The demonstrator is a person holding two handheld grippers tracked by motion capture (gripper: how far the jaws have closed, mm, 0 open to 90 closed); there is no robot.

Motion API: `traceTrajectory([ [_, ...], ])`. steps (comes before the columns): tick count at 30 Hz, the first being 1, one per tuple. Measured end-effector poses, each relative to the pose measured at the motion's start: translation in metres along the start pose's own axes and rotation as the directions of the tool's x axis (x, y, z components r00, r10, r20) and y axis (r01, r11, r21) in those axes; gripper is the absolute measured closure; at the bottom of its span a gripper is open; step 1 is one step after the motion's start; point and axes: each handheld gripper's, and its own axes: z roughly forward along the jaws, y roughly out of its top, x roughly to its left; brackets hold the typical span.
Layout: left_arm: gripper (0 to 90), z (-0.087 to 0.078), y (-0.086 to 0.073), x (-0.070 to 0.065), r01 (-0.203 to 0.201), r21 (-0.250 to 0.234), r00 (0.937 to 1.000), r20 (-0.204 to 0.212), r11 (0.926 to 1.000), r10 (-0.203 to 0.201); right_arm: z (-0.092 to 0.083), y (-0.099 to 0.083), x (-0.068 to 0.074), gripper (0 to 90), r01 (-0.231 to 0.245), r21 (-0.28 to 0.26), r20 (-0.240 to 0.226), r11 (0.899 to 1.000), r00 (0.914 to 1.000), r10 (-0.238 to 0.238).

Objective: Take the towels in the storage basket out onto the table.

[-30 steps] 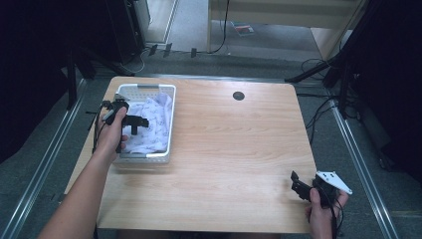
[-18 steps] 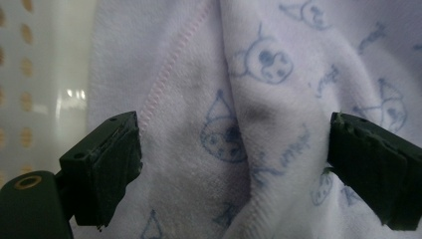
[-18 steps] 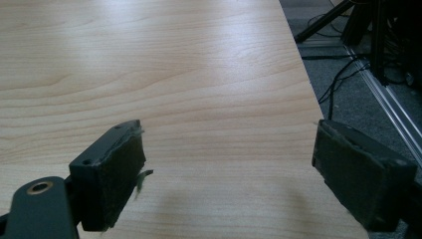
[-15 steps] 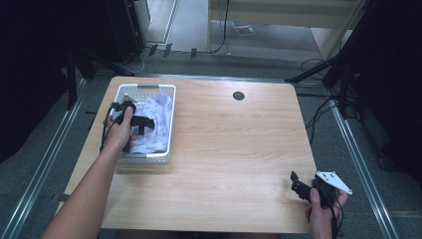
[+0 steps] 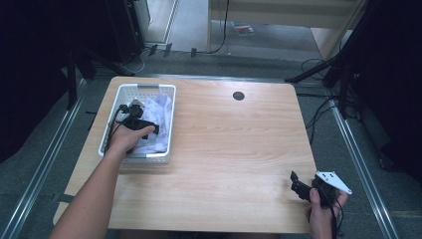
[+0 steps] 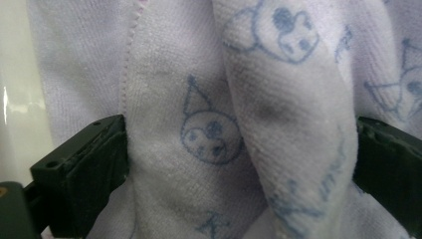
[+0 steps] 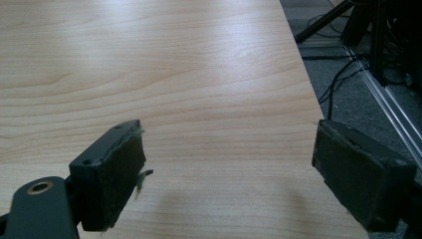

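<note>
High view: a white basket (image 5: 110, 130) sits on the wooden worktop (image 5: 224, 149), toward its far left corner. Pale cloth (image 5: 158, 110) fills the basket. The person's left hand (image 5: 128, 138) reaches in over the basket's near rim, and the left hand-held gripper (image 5: 149, 126) lies low in the cloth, pointing toward the basket's right wall. Its cable loops along the basket's left wall. From this height it is hard to say how far its jaws stand apart. Well away from the basket, at the near right corner of the worktop, the right hand (image 5: 322, 209) holds the right hand-held gripper (image 5: 294, 178) just above the wood, a grey plate on top of it, jaws pointing back toward the basket side. A small dark hole (image 5: 238, 95) marks the worktop far to the right of the basket, near the far edge.

Left gripper view: the left hand-held gripper (image 6: 239, 149) is set wide around a thick fold of cloth (image 6: 199, 124), white-lilac towelling with blue cartoon faces. Both jaws press against the fold. The basket's white wall (image 6: 12, 99) shows left of the cloth.

Right gripper view: the right hand-held gripper (image 7: 229, 164) is wide apart and holds nothing, with bare worktop (image 7: 174, 74) between the jaws. The left pad is frayed. Beyond the worktop's right edge lie grey floor (image 7: 348, 89) and cables.
</note>
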Motion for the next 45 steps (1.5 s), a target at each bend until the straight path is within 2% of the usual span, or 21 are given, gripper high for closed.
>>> traceTrajectory([
  [2, 7.1, -0.002, 0.001, 0.0, -0.004, 0.005, 1.0, -0.003, 1.0, 0.004, 0.0, 0.0, 0.0, 13.7, -0.002, 0.001, -0.001, 1.0, 1.0, 0.002],
  [3, 14.6, -0.002, 0.001, 0.0, -0.004, 0.005, 1.0, -0.003, 1.0, 0.004, 0.0, 0.0, 0.0, 13.7, -0.002, 0.001, -0.001, 1.0, 1.0, 0.002],
  [4, 14.6, -0.005, 0.001, -0.001, -0.008, 0.002, 1.0, 0.001, 1.0, 0.008, 0.0, 0.0, 0.0, 13.7, -0.002, 0.001, -0.002, 1.0, 1.0, 0.002],
  [5, 40.2, -0.01, 0.002, 0.0, 0.009, 0.001, 0.9991, 0.042, 1.0, -0.009, 0.0, 0.0, 0.0, 13.7, -0.002, 0.001, -0.002, 1.0, 1.0, 0.002],
  [6, 50.8, -0.011, 0.002, 0.001, 0.019, 0.008, 0.9973, 0.072, 0.9998, -0.019, 0.0, 0.0, 0.0, 13.7, -0.003, 0.001, -0.002, 1.0, 1.0, 0.003],
  [9, 61.5, -0.012, 0.002, 0.003, 0.039, 0.016, 0.9945, 0.096, 0.9991, -0.041, 0.0, 0.0, 0.0, 13.7, -0.002, 0.002, -0.002, 1.0, 1.0, 0.002],
  [11, 65.6, -0.017, 0.006, 0.008, 0.07, 0.045, 0.9873, 0.14, 0.9965, -0.075, 0.0, 0.0, -0.001, 13.7, -0.004, 0.0, -0.002, 1.0, 1.0, 0.004],
  [12, 67.1, -0.02, 0.007, 0.008, 0.066, 0.046, 0.9878, 0.138, 0.9968, -0.071, 0.0, 0.0, -0.001, 13.7, -0.004, 0.0, -0.003, 1.0, 1.0, 0.004],
  [13, 68.0, -0.024, 0.008, 0.007, 0.057, 0.045, 0.9897, 0.128, 0.9973, -0.063, 0.0, 0.0, -0.001, 13.7, -0.004, 0.0, -0.002, 1.0, 1.0, 0.004],
  [17, 68.8, -0.035, 0.013, 0.006, 0.054, 0.03, 0.9896, 0.132, 0.9981, -0.058, 0.0, 0.0, -0.001, 13.7, -0.007, 0.001, -0.002, 1.0, 1.0, 0.007],
  [21, 68.9, -0.055, 0.02, 0.004, 0.047, 0.008, 0.9918, 0.118, 0.9989, -0.048, 0.0, 0.0, -0.001, 13.7, -0.01, -0.002, -0.004, 1.0, 0.9999, 0.01],
  [22, 68.8, -0.065, 0.023, 0.003, 0.047, -0.006, 0.9933, 0.106, 0.9989, -0.046, 0.0, 0.0, -0.001, 13.7, -0.011, -0.002, -0.004, 1.0, 0.9999, 0.011],
  [23, 68.7, -0.065, 0.023, 0.003, 0.047, -0.006, 0.9933, 0.106, 0.9989, -0.046, 0.0, 0.0, -0.001, 13.7, -0.011, -0.002, -0.004, 1.0, 0.9999, 0.011],
  [24, 68.6, -0.078, 0.028, -0.001, 0.031, -0.019, 0.9967, 0.076, 0.9993, -0.029, 0.0, 0.0, -0.001, 13.8, -0.013, -0.002, -0.003, 1.0, 0.9999, 0.013],
  [25, 68.5, -0.078, 0.028, -0.001, 0.031, -0.019, 0.9967, 0.076, 0.9993, -0.029, 0.0, 0.0, -0.001, 13.8, -0.013, -0.002, -0.003, 1.0, 0.9999, 0.013],
  [26, 68.5, -0.09, 0.033, -0.004, 0.021, -0.03, 0.9984, 0.053, 0.9993, -0.02, 0.0, 0.0, -0.001, 13.7, -0.013, -0.002, -0.004, 1.0, 0.9999, 0.013],
  [27, 68.5, -0.09, 0.033, -0.004, 0.021, -0.03, 0.9984, 0.053, 0.9993, -0.02, 0.0, 0.0, -0.001, 13.7, -0.013, -0.002, -0.004, 1.0, 0.9999, 0.013],
  [30, 68.5, -0.117, 0.043, -0.005, 0.042, -0.044, 0.9975, 0.06, 0.9982, -0.039, 0.0, 0.0, -0.001, 13.7, -0.016, -0.001, -0.002, 1.0, 0.9999, 0.016],
  [34, 68.5, -0.142, 0.051, -0.006, 0.03, -0.07, 0.9987, 0.043, 0.9971, -0.027, 0.0, 0.0, -0.001, 13.7, -0.018, -0.002, -0.005, 1.0, 0.9998, 0.018],
  [41, 68.5, -0.171, 0.058, -0.004, 0.041, -0.101, 0.9987, 0.033, 0.994, -0.038, 0.0, 0.0, -0.001, 13.7, -0.017, 0.0, -0.005, 1.0, 0.9999, 0.017],
  [45, 68.5, -0.182, 0.06, -0.005, 0.042, -0.117, 0.9988, 0.03, 0.9923, -0.039, -0.001, 0.0, -0.001, 13.7, -0.018, -0.001, -0.004, 1.0, 0.9998, 0.018],
])
